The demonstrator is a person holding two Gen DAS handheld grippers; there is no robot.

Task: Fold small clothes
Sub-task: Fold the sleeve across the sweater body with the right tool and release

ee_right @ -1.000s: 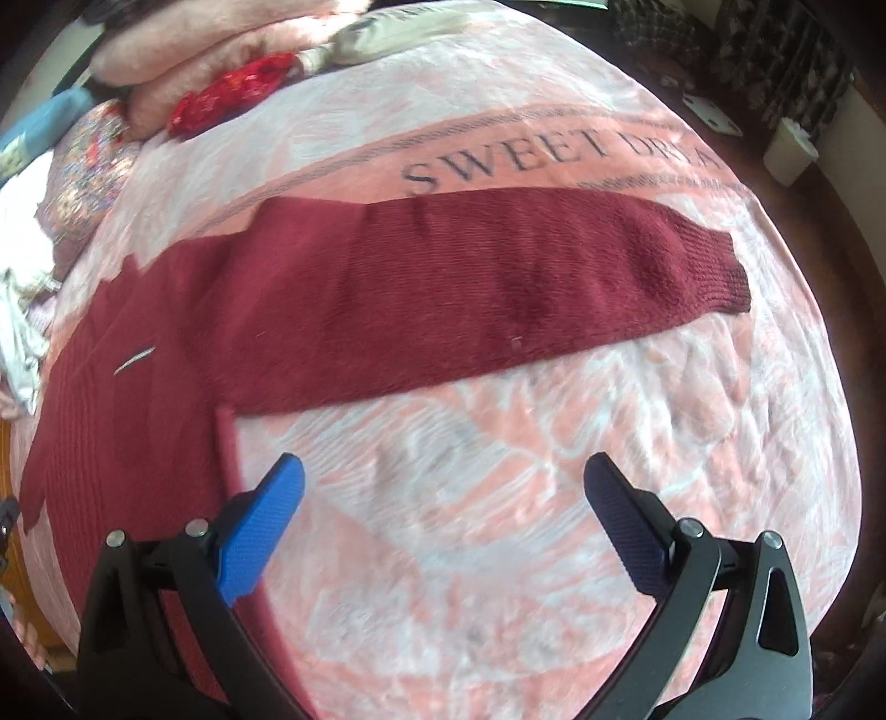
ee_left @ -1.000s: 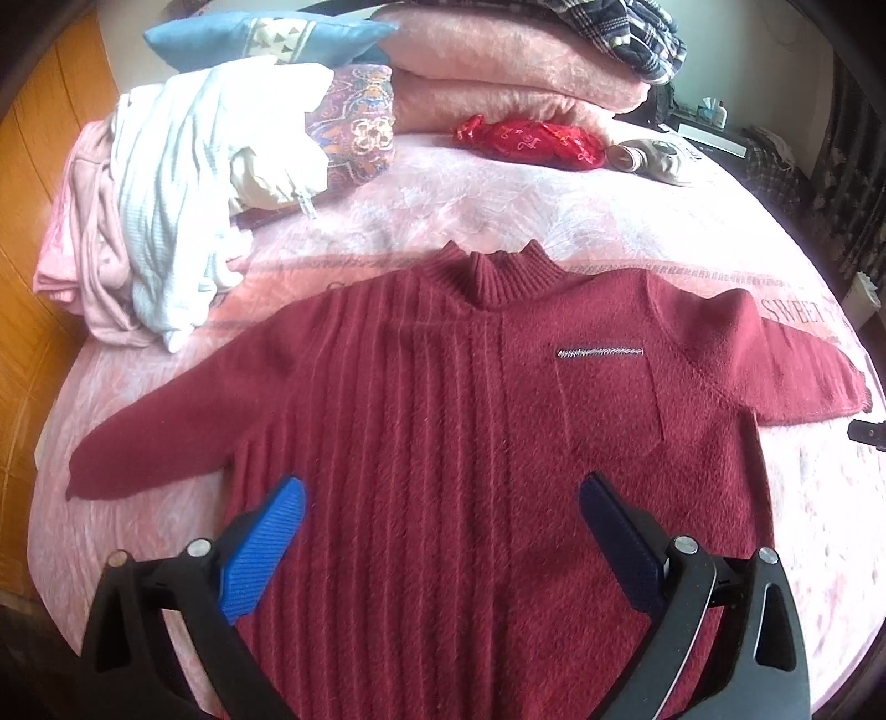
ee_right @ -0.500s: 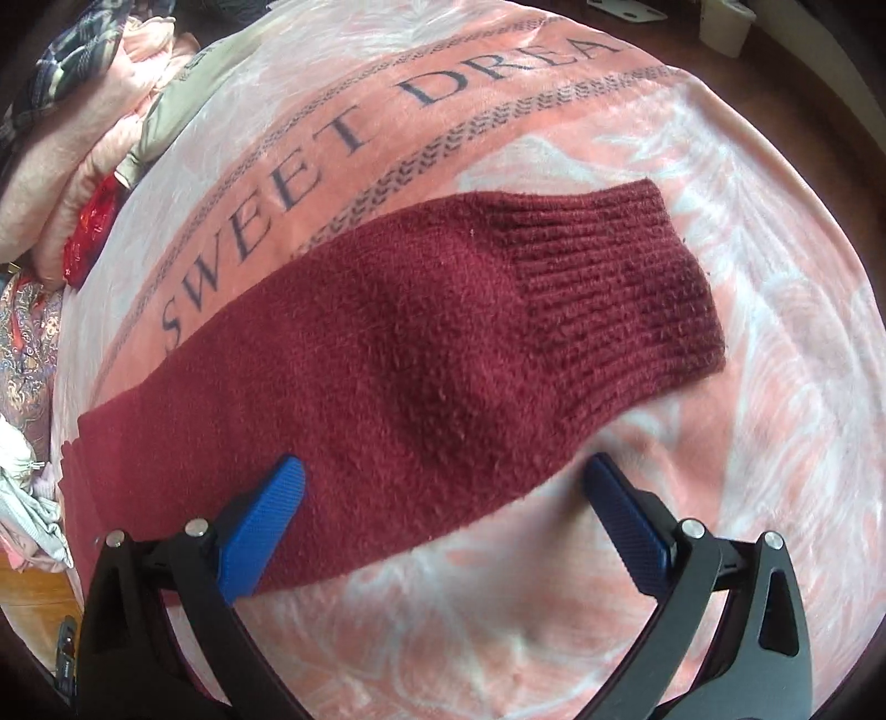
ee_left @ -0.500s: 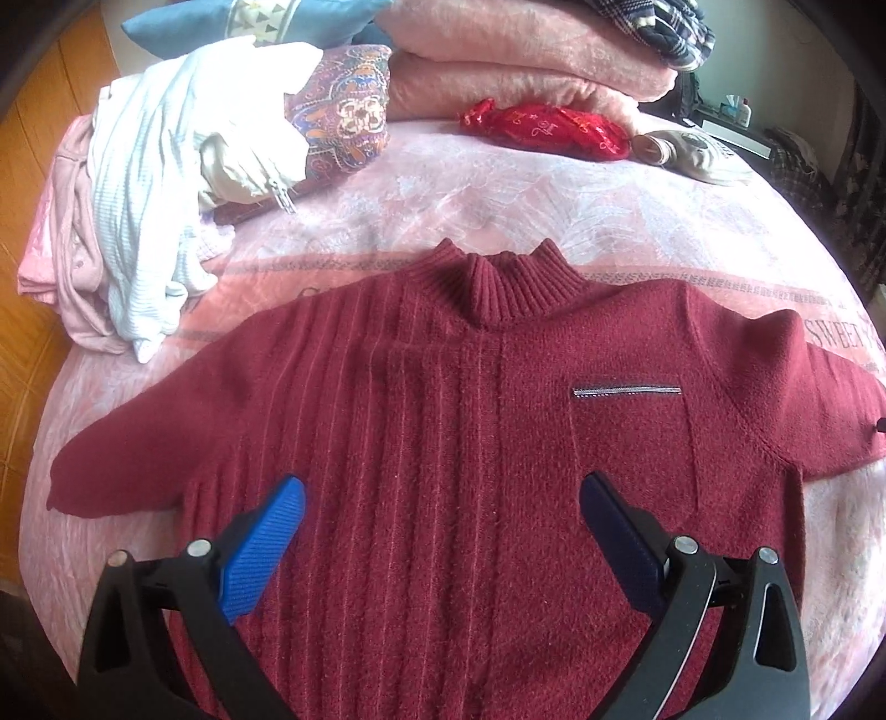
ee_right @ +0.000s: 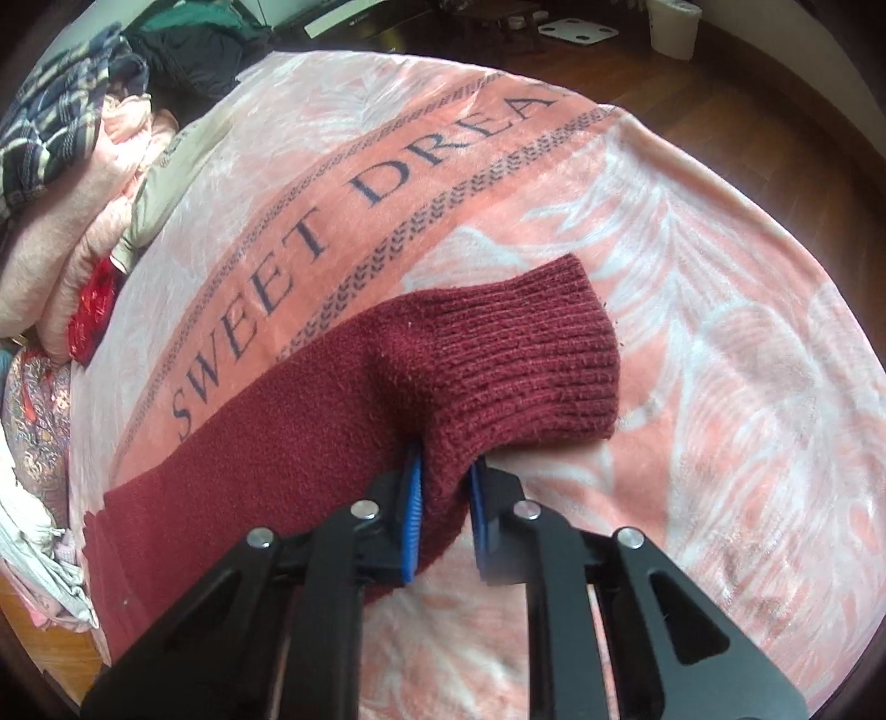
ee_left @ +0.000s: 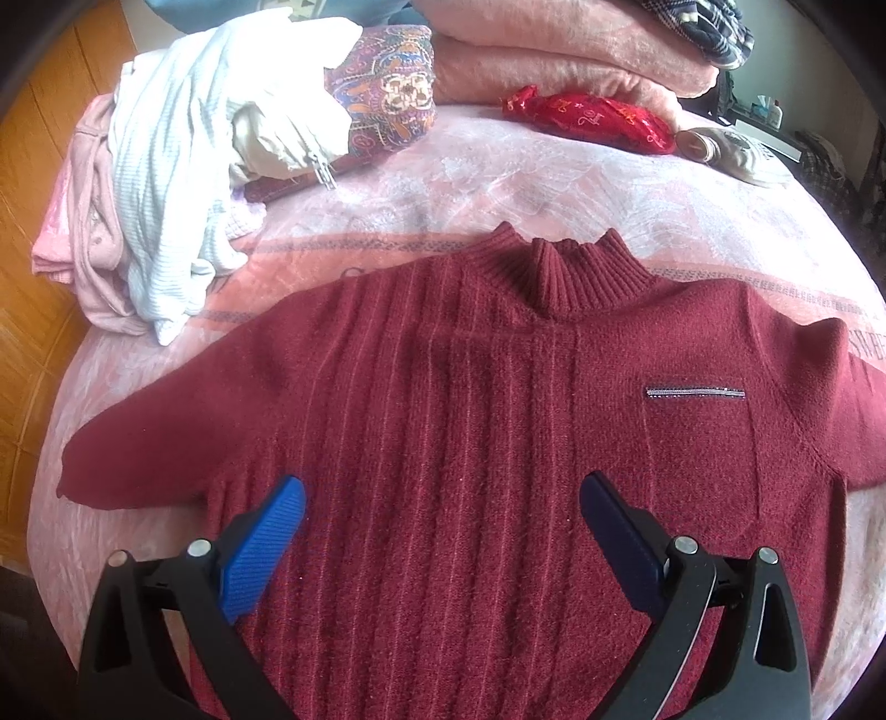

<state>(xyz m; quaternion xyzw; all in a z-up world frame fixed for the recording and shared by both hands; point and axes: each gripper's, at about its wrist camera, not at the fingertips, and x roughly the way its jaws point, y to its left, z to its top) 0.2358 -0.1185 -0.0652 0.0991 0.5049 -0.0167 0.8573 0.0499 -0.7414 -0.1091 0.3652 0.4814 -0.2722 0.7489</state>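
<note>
Both tools differ sharply. On the right, the black two-finger tool (ee_right: 446, 501) has its blue pads (ee_right: 411, 515) pressed nearly together on a pinch of the dark red knitted sweater's sleeve (ee_right: 498, 376), just behind the ribbed cuff; the cuff bulges up beyond the pads while the rest of the sleeve runs away to the left across the bed. On the left, the matching black tool (ee_left: 440, 523) stands wide apart, its blue pads (ee_left: 260, 554) hovering over the lower body of the dark red knitted sweater (ee_left: 470, 443) and holding nothing; whether they brush the knit is unclear.

That sweater lies flat and face up on the bed, ribbed collar pointing away, a small zip-trimmed chest pocket (ee_left: 695, 392) on one side, one sleeve spread out toward the bed's left edge. Under it is a pink fleece blanket (ee_right: 720, 277) printed with "SWEET DREA" in dark letters. Beyond the collar sit a heap of white and pale pink clothes (ee_left: 155, 210), a paisley patterned cushion (ee_left: 387, 99), a shiny red cloth bundle (ee_left: 592, 119) and folded pink blankets (ee_left: 554, 50).

Past the cuff the blanket lies bare out to the bed's edge, where dark wooden floor (ee_right: 775, 111) begins. Orange wooden flooring (ee_left: 33, 166) shows beyond the clothes heap.
</note>
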